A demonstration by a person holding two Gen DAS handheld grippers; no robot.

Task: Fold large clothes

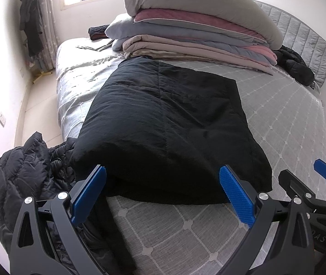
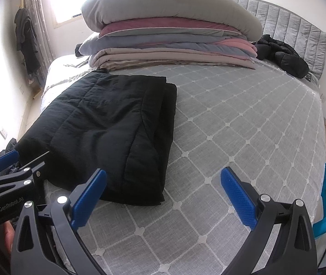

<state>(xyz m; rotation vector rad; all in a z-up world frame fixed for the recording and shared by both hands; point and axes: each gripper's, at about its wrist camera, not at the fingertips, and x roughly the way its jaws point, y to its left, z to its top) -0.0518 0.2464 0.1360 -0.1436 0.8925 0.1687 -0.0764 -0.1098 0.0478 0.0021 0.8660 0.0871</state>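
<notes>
Toward the near left corner of the bed point(image 2: 243, 119), the black padded garment point(image 1: 167, 123) lies already folded into a thick rectangle, its long axis running from the near edge away toward the stack of folded bedding point(image 2: 169, 36) at the far side. Its near end, a rounded fold, sits directly ahead of the left gripper point(image 1: 163, 197), whose blue fingers point(image 1: 89, 197) are spread wide on either side of that end without closing on it; whether they touch the fabric cannot be told. The right gripper point(image 2: 163, 197) hovers over bare quilted bedcover just beside the garment's right edge, also spread wide and holding nothing. So the left hand is the nearer one, squarely lined up with the bundle, while the right would have to shift leftward to reach the side seam. Both tools point forward and slightly down at the bed, side by side. A second dark puffer jacket point(image 1: 25, 171) is heaped off the bed's left edge, likely the next piece. Another dark garment point(image 2: 282, 57) rests by the headboard point(image 2: 300, 29).
</notes>
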